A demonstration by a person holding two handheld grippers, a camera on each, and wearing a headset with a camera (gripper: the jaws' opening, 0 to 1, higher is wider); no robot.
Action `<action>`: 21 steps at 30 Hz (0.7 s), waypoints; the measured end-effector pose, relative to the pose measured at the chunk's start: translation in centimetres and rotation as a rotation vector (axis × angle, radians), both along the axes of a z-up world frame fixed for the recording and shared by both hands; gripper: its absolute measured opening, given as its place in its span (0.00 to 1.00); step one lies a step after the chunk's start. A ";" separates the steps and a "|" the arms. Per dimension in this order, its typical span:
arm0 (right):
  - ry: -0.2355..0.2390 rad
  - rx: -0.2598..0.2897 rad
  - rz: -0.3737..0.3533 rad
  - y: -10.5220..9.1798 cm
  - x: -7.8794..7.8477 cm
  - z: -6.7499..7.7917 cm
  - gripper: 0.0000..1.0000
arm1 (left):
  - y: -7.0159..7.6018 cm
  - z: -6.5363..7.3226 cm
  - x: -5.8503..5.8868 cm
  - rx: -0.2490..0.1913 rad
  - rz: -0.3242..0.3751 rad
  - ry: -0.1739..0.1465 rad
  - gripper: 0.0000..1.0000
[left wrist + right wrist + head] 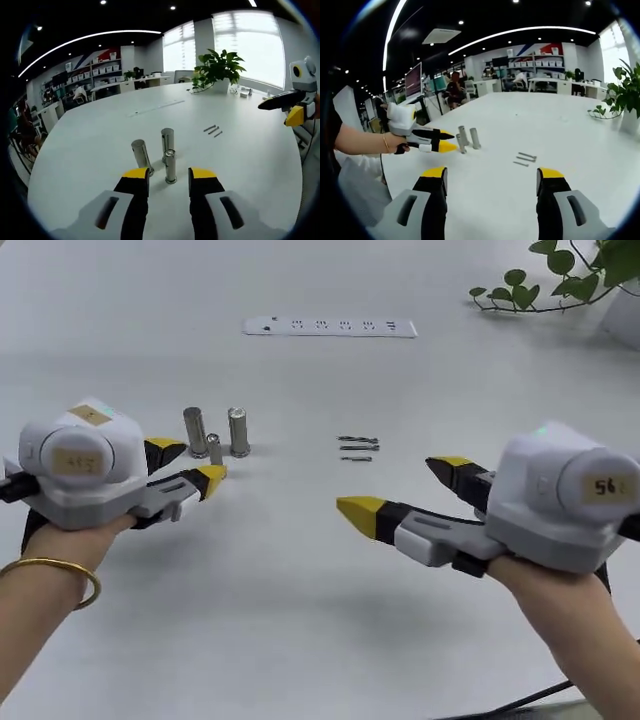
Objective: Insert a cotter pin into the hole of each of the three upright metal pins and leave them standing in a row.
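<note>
1. Three metal pins stand upright on the table, long axes vertical. They're bunched in a tight triangle, not a row, and the short pin is the one nearest the person.
2. Three cotter pins lie flat, well apart to the right of the metal pins. They are parallel, one behind another, with long axes running left to right in the head view.
3. The left gripper hovers low, jaws parted and holding nothing. It's aimed at the cluster, with the short pin just ahead of the gap between its tips.
4. The right gripper hangs near the cotter pins, jaws spread wide and empty, pointing leftward.
5. The holes in the metal pins are too small to see, and I can't tell which end of the cotter pins is which.
6. A power strip lies far back, and a plant is cut off at the corner.
</note>
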State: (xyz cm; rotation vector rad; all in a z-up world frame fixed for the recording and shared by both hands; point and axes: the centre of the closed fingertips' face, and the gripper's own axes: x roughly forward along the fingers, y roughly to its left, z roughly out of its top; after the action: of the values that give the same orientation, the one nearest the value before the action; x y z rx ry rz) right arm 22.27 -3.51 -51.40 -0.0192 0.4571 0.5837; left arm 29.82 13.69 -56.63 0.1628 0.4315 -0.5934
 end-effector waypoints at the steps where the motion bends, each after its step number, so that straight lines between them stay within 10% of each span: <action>1: -0.001 -0.004 0.001 0.0 0.0 0.0 0.70 | -0.1 -0.2 0.2 0.002 -0.005 0.004 0.28; 21: 0.027 -0.084 0.009 -0.2 0.2 -1.8 0.69 | -1.3 -2.0 1.4 -0.009 -0.050 0.056 0.06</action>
State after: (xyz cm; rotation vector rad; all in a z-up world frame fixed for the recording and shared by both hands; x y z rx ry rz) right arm 22.48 -3.69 -53.15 -0.0940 0.5076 0.5735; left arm 31.22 12.41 -58.65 0.1487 0.4800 -0.6497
